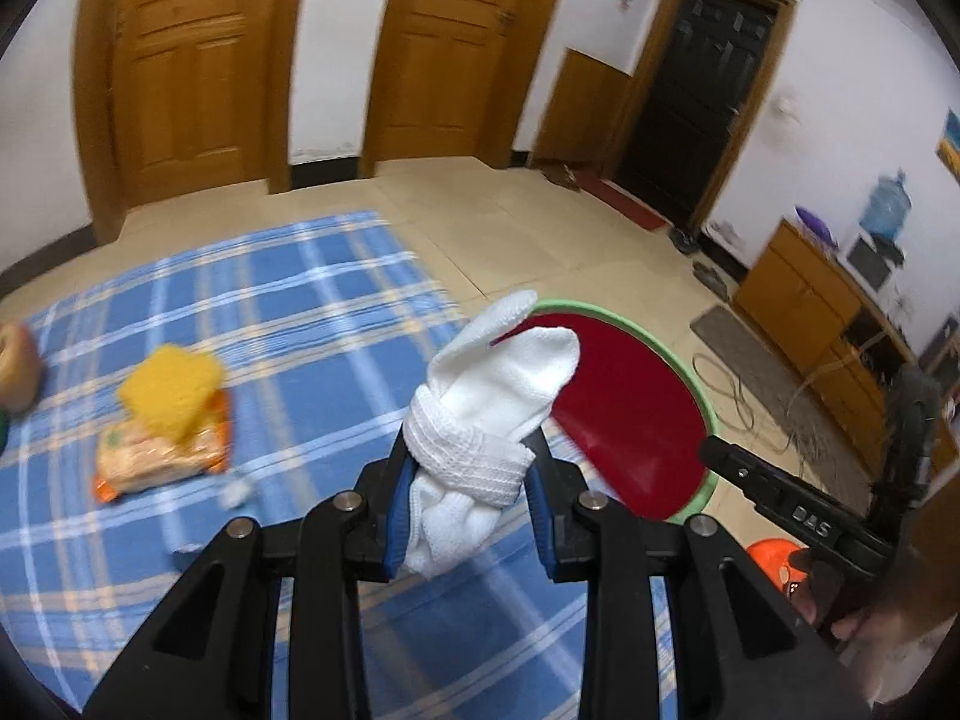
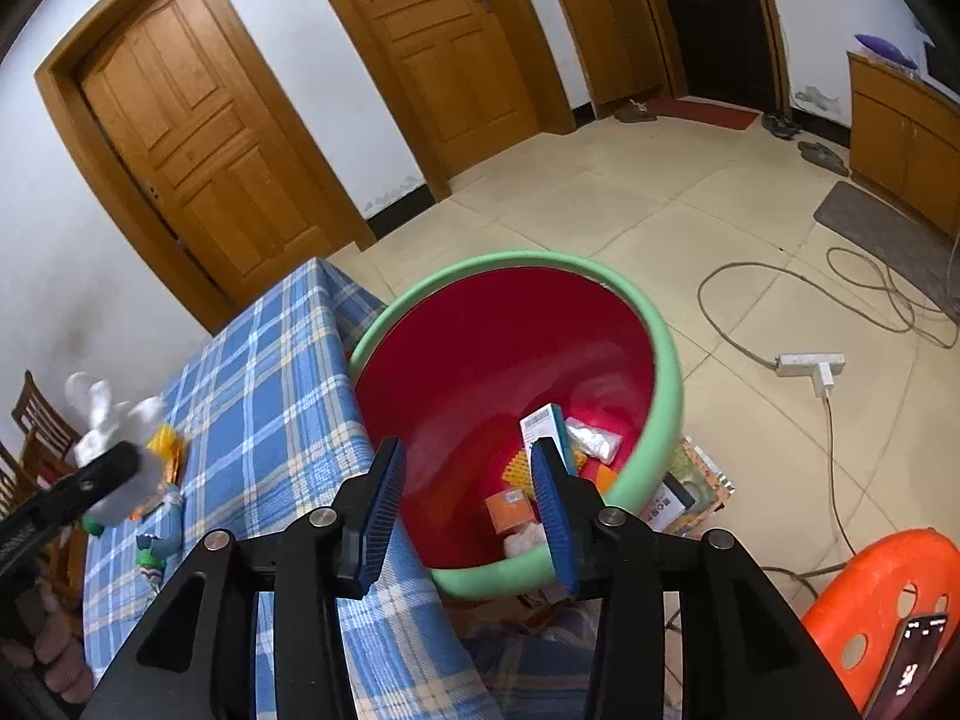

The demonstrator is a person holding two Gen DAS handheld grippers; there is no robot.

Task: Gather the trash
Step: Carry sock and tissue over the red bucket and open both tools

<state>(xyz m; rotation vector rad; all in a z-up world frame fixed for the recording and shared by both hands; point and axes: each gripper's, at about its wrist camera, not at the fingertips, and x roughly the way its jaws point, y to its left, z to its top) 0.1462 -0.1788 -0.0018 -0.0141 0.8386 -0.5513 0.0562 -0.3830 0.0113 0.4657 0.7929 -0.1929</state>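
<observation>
- Left gripper [image 1: 468, 468]: pinching a white sock [image 1: 492, 396], bin [image 1: 690, 372] just beyond.
- Right gripper [image 2: 468, 480]: fingers spread, empty, directly above the bin [image 2: 666, 360].

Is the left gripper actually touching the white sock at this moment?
Touching. The left wrist view shows the left gripper with its blue pads pressed against both sides of the bundled white sock, lifted above the plaid tablecloth.

A home living room: panelled wooden doors [image 2: 198, 138] upper left, tiled floor [image 2: 630, 210], water dispenser bottle [image 1: 885, 204] at right, plaid-covered table [image 1: 240, 330] lower left.
</observation>
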